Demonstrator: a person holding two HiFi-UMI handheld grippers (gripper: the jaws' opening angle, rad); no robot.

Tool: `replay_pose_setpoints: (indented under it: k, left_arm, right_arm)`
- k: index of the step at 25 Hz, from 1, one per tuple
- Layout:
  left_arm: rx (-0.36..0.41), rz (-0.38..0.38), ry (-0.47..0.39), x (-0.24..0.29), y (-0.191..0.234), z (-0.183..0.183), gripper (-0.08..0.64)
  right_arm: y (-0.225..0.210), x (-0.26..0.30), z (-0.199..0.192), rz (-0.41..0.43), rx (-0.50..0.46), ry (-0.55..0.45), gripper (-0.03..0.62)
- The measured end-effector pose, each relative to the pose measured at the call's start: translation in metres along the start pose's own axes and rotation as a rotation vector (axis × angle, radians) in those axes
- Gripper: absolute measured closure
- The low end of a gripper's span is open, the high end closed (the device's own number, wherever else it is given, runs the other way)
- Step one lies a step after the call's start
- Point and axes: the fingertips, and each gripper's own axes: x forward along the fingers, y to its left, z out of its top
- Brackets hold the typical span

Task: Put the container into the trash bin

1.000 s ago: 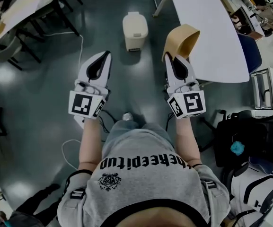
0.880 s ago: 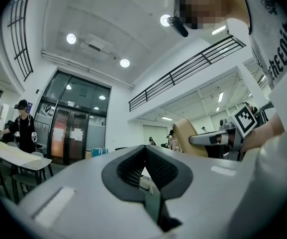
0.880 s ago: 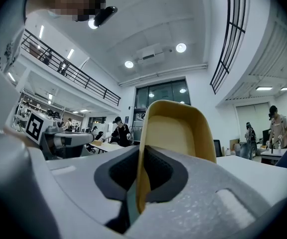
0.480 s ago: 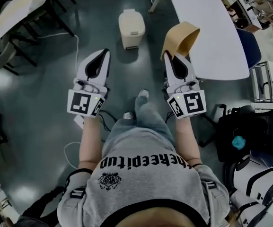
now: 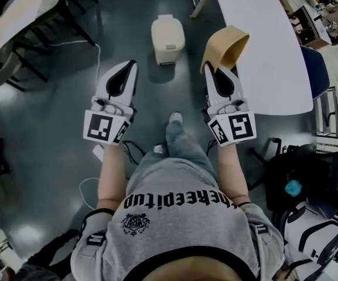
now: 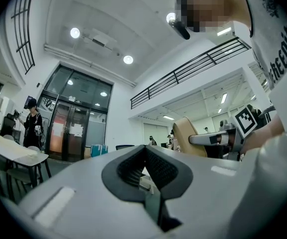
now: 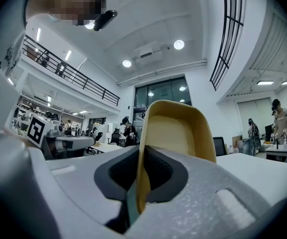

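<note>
Black ribbed pads [image 7: 159, 171] of the right gripper [image 7: 139, 156] are closing tightly on one thin wall of a tan, round-cornered moulded container [image 7: 175, 128]. The wall is standing between the two jaws, and the rest of the open tub is sticking out beyond the jaw tips with its hollow side facing the camera.

Matching black pads [image 6: 159, 169] of the left gripper [image 6: 144, 152] are meeting at their tips, with nothing between them.

From the head view, both white grippers are pointing away from the person, side by side and well apart. The container [image 5: 226, 47] is hanging in the air at the right gripper's [image 5: 218, 72] far end, over the near-left edge of a white curved table [image 5: 268, 45]. A cream, lidded plastic trash bin [image 5: 167, 38] is standing on the dark grey glossy floor [image 5: 51, 127], farther off than the left gripper [image 5: 122, 78] and left of the container, apart from it. One light shoe [image 5: 175, 117] of the person is showing between the grippers.
</note>
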Motion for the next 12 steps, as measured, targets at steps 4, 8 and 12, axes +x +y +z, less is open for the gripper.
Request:
replay_pose_setpoints:
  k: [4, 8, 12]
  left_arm:
    - [0.002, 0.012, 0.000, 0.024, 0.010, -0.005, 0.549]
    - [0.003, 0.023, 0.004, 0.047, 0.023, -0.010, 0.549]
    - [0.007, 0.032, 0.011, 0.069, 0.030, -0.014, 0.549]
  right_arm:
    - [-0.019, 0.021, -0.005, 0.014, 0.009, 0.002, 0.577]
    - [-0.038, 0.044, -0.008, 0.025, 0.016, 0.001, 0.577]
    - [-0.057, 0.061, -0.011, 0.035, 0.025, 0.000, 0.577]
